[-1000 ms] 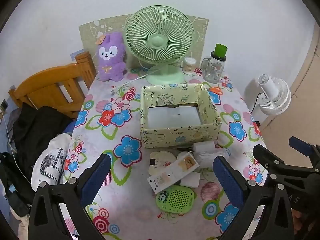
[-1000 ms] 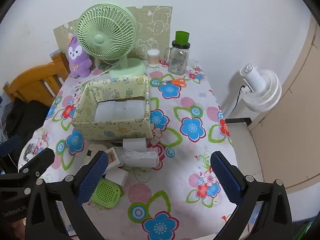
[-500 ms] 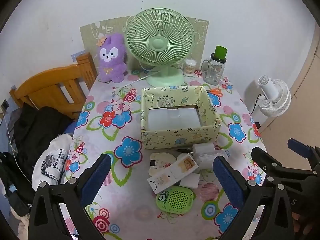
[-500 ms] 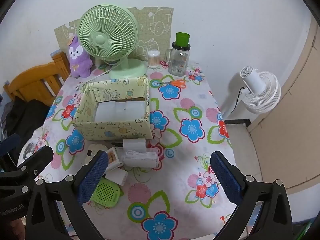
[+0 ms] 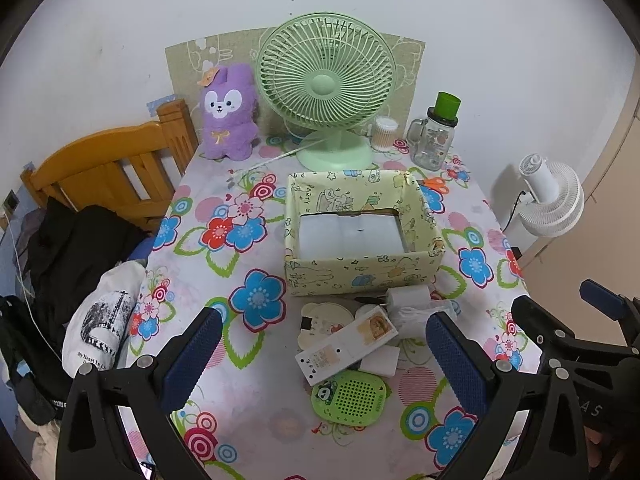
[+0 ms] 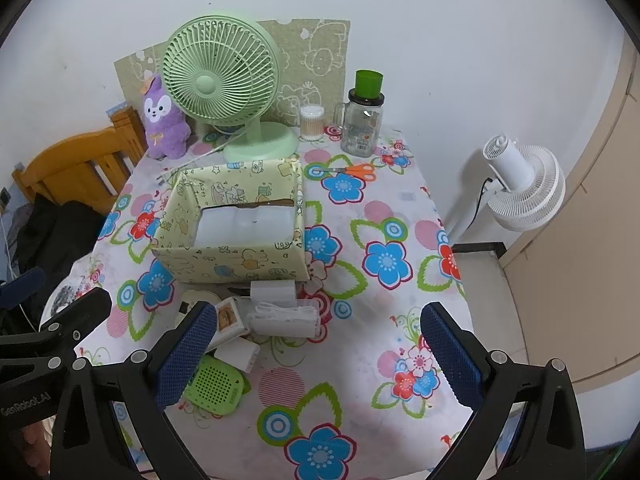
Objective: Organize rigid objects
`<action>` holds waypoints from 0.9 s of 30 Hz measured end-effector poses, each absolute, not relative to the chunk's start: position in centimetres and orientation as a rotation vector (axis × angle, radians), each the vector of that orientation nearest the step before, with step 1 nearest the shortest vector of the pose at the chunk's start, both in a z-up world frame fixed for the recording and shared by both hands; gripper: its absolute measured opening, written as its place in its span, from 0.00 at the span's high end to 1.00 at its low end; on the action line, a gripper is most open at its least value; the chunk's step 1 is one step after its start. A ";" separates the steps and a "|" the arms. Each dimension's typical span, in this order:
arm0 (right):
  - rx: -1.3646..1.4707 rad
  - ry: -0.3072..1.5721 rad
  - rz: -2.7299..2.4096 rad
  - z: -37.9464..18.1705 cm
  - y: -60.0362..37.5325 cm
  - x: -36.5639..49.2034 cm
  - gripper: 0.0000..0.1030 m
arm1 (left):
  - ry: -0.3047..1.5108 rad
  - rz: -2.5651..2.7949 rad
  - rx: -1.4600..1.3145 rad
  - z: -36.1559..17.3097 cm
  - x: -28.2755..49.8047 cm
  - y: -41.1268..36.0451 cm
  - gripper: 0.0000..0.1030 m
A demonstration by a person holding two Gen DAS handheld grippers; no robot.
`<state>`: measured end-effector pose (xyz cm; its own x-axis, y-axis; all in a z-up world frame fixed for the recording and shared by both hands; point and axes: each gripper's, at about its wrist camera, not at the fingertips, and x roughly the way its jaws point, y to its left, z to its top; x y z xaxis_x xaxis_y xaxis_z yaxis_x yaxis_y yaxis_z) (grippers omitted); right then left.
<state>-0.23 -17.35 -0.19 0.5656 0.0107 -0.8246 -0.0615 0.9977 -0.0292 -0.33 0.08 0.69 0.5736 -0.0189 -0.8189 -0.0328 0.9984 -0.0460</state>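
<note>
Blue-padded and spread wide apart, the left tool point(image 5: 320, 354) hangs over the floral table point(image 5: 208, 264) holding nothing; the right tool point(image 6: 316, 354) is equally agape and empty. Directly ahead of the left tool, between its fingers, lies a pile: a green perforated gadget point(image 5: 349, 396), a long white remote-like device point(image 5: 346, 345) resting across a small white block point(image 5: 380, 360), a round cream piece point(image 5: 324, 317), a white cylinder point(image 5: 408, 297) and a clear wrapped bundle point(image 6: 286, 318). Just beyond the pile sits the yellow patterned box point(image 5: 360, 274), open-topped, white padding inside. Farther ahead stand a green fan point(image 5: 326, 88), purple plush point(image 5: 228, 112) and a jar point(image 5: 436, 136)
</note>
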 end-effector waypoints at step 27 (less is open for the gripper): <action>-0.056 0.961 0.047 0.4 -17.6 -0.3 0.01 | 0.949 0.011 -0.047 1.3 -0.5 -0.1 0.04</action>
<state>-0.26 -17.62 0.40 0.5721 0.0156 -0.8200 -0.0651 0.9975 -0.0265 -0.51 -0.15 1.27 0.5829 -0.0114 -0.8125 -0.0297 0.9989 -0.0353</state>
